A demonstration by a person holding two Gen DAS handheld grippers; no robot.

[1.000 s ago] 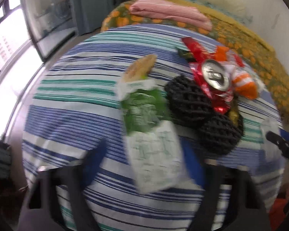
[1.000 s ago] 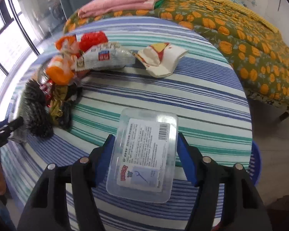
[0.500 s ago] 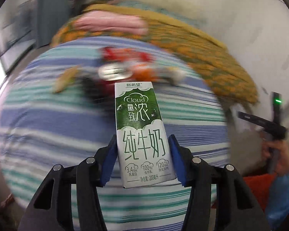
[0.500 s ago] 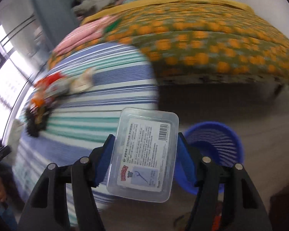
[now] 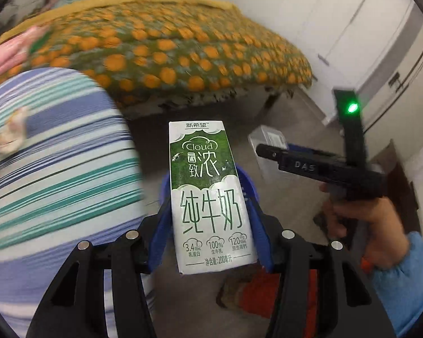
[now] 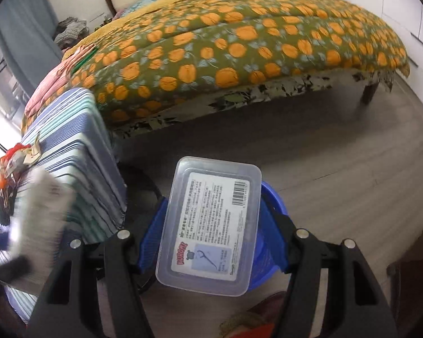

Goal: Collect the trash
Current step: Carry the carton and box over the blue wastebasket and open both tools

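My left gripper (image 5: 208, 197) is shut on a green and white milk carton (image 5: 208, 197) and holds it upright in the air, off the table's right edge. A blue basket (image 5: 246, 181) shows just behind the carton. My right gripper (image 6: 211, 222) is shut on a clear plastic box (image 6: 211, 222) with a printed label and holds it over the blue basket (image 6: 270, 197) on the floor. The right gripper with its box also shows in the left wrist view (image 5: 270, 152). More trash (image 6: 11, 166) lies on the striped table (image 6: 79, 129).
A bed with an orange-flowered quilt (image 6: 239, 42) stands behind the table. Grey floor (image 6: 338, 169) lies between bed and basket. White cupboard doors (image 5: 338, 22) are at the far right. Something orange-red (image 5: 265, 293) lies on the floor below my left gripper.
Both grippers have swung right, from over the table to off its edge. The left one now holds the milk carton upright. The right one has carried the clear box over the blue basket.
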